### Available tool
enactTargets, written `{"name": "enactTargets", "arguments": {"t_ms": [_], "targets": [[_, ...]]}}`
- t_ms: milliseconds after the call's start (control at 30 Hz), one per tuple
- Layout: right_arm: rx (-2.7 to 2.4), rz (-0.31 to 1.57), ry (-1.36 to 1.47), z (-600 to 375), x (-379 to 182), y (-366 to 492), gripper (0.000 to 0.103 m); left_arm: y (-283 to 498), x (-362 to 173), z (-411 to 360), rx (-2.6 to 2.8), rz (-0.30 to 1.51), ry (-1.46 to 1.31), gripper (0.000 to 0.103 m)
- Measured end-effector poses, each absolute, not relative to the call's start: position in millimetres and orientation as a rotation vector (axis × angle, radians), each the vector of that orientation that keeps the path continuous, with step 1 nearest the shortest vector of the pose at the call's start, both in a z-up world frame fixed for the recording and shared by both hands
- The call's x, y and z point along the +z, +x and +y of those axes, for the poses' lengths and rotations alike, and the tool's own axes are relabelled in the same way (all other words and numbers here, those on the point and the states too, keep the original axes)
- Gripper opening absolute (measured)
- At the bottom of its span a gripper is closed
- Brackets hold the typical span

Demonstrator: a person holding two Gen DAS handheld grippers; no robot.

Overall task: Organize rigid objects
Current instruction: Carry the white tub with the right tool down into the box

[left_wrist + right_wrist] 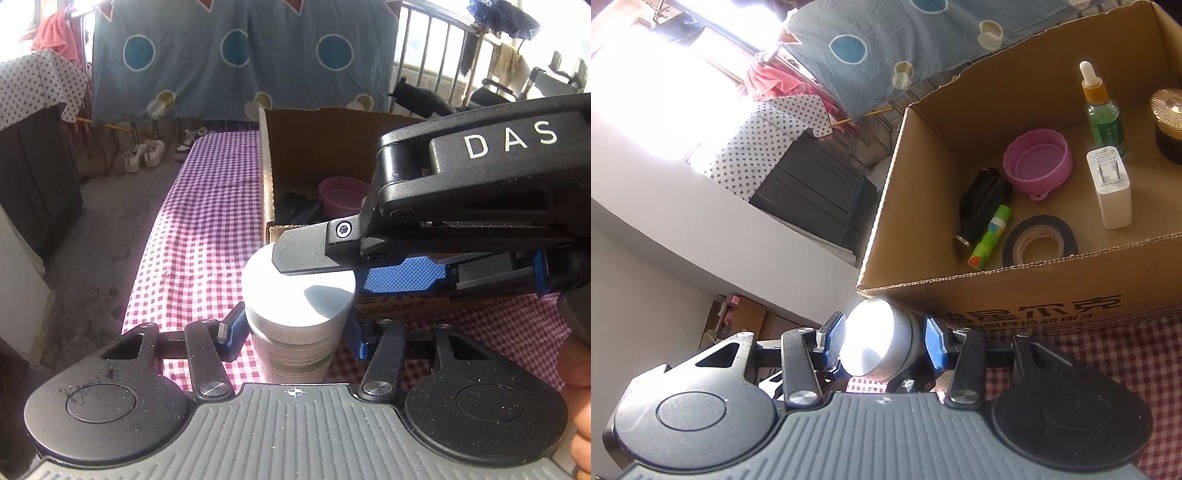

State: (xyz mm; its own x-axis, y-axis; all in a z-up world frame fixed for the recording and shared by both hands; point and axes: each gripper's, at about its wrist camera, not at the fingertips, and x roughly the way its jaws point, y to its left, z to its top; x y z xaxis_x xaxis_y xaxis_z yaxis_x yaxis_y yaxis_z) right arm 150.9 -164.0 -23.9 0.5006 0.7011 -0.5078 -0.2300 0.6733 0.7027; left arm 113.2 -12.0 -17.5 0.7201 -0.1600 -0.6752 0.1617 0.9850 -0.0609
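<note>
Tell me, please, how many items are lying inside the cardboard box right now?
7 visible in the cardboard box: black cylinder and green tube at left, tape roll near the front, pink cup behind, white charger, dropper bottle, dark jar at right. More may be hidden.

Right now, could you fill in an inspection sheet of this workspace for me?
Surface: checked tablecloth, red and white.
Job's things: white-lidded jar upright beside cardboard box; the box holds pink cup, tape roll, white charger, dropper bottle, green tube, black cylinder.
Clutter: nothing seen.
Grippers: left gripper fingers flank the jar's body; right gripper fingers flank its lid.
Cables: nothing seen.
Surroundings: hanging blue sheet, shoes on floor.
</note>
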Motion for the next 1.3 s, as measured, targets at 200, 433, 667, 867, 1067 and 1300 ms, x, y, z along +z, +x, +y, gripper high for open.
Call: {"name": "enactTargets", "arguments": {"t_ms": [200, 433, 667, 867, 1067, 1300], "targets": [[0.602, 0.873, 0.621, -167, -24, 145, 0.047, 109, -13, -12, -0.178, 0.736, 0.009, 0.053], [0.621, 0.841, 0.616, -171, -14, 133, 0.045, 97, -2, -15, -0.172, 0.709, 0.017, 0.053], [0.674, 0.758, 0.598, -176, 15, 110, 0.045, 75, 27, -18, -0.15, 0.634, 0.035, 0.052], [0.698, 0.628, 0.541, -191, 59, 93, 0.045, 72, 61, -31, -0.164, 0.535, 0.039, 0.053], [0.653, 0.522, 0.503, -226, 94, 93, 0.045, 90, 88, -62, -0.242, 0.472, 0.073, 0.052], [0.55, 0.478, 0.511, -283, 112, 111, 0.045, 126, 97, -115, -0.373, 0.468, 0.104, 0.052]]}}
